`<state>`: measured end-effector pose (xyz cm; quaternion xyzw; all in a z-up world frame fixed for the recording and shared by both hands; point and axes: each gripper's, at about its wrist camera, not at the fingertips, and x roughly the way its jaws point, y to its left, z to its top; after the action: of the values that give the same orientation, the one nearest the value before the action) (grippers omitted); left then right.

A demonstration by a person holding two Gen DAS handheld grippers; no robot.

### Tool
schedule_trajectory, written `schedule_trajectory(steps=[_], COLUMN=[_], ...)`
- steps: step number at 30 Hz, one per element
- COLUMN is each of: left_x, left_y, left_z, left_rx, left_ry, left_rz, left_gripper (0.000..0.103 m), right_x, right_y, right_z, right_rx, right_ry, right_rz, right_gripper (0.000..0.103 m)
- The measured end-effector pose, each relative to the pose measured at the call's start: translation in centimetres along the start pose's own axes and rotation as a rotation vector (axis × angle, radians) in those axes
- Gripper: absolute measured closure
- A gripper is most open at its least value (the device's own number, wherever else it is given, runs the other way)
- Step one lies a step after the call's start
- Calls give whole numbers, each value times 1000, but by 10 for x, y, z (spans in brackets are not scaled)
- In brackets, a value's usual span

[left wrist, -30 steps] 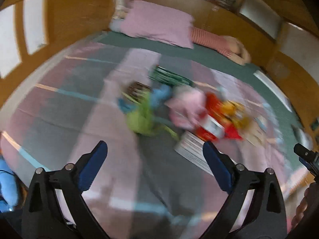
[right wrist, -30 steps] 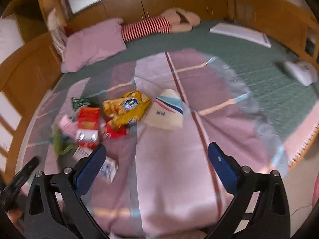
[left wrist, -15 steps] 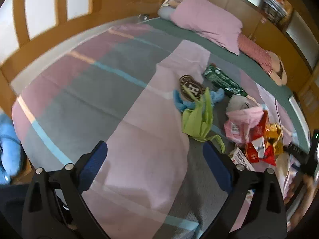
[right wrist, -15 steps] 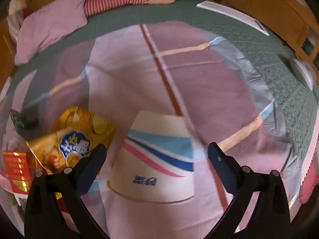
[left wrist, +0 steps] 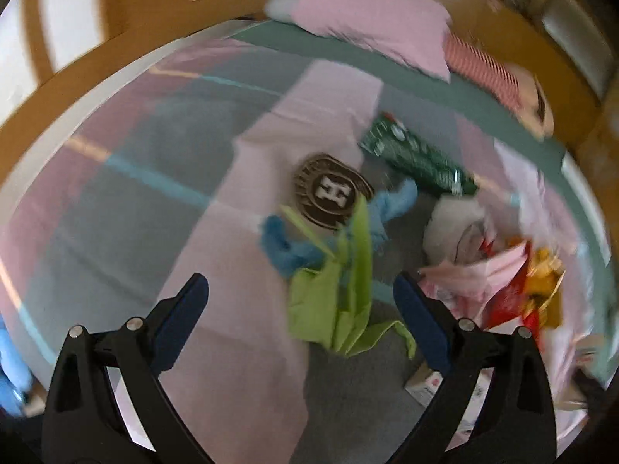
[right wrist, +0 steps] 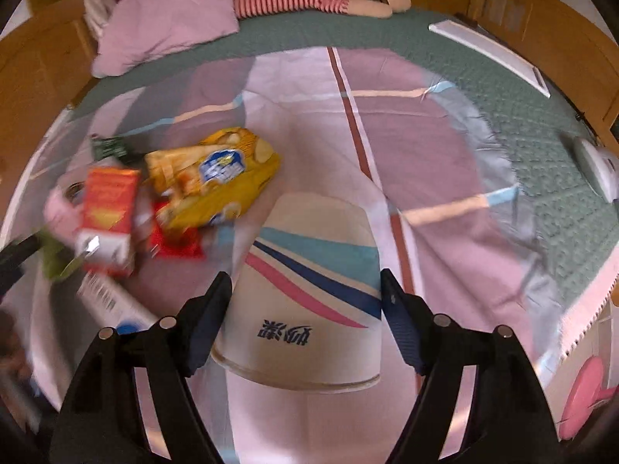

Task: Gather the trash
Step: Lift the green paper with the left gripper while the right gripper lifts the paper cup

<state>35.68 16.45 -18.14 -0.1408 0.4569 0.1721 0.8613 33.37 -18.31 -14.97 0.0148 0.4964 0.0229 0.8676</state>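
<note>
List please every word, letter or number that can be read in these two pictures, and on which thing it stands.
"H": white letter on the dark oval badge.
Paper cup: dark blue Chinese characters, seen upside down; I cannot read them surely.
Yellow snack bag: blue logo, blurred.
Red carton, green wrapper, white box: print too blurred.

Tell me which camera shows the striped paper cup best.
The right wrist view. The paper cup lies on its side, sharp and whole, between the blue pads of the right claw, whose jaws have just been closing around it. The left wrist view does not show the cup, only blurred wrappers at its right edge.
</note>
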Motion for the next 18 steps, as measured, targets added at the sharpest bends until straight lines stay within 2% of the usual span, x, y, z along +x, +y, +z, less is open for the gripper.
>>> schedule_trajectory(steps=[2, 4, 7, 10, 16, 18], left_x=[13, 21, 13, -11, -80, -102], left_y=[-10, -9, -5, -1, -2, 0], left_z=[-4, -10, -11, -18, -48, -59], left_rx=[46, 40, 39, 59, 160, 173], left_ry=[57, 107, 66, -4, -200, -236], left_rz=[8, -31, -39, -51, -66, -92], left_gripper=[40, 65, 74, 75, 75, 75], right_x=[-22, -46, -87, -119, -163, -172], right_y=[4, 10, 27, 44, 76, 78], right_z=[-12, -25, -45, -65, -94, -100], right_rx=[-31, -62, -111, -161, -245, -250], right_ry=[-25, -62, -152, -232, -345, -367], right_rz=[-26, -48, -98, -142, -184, -186], right_gripper=[27, 27, 27, 27, 28, 27])
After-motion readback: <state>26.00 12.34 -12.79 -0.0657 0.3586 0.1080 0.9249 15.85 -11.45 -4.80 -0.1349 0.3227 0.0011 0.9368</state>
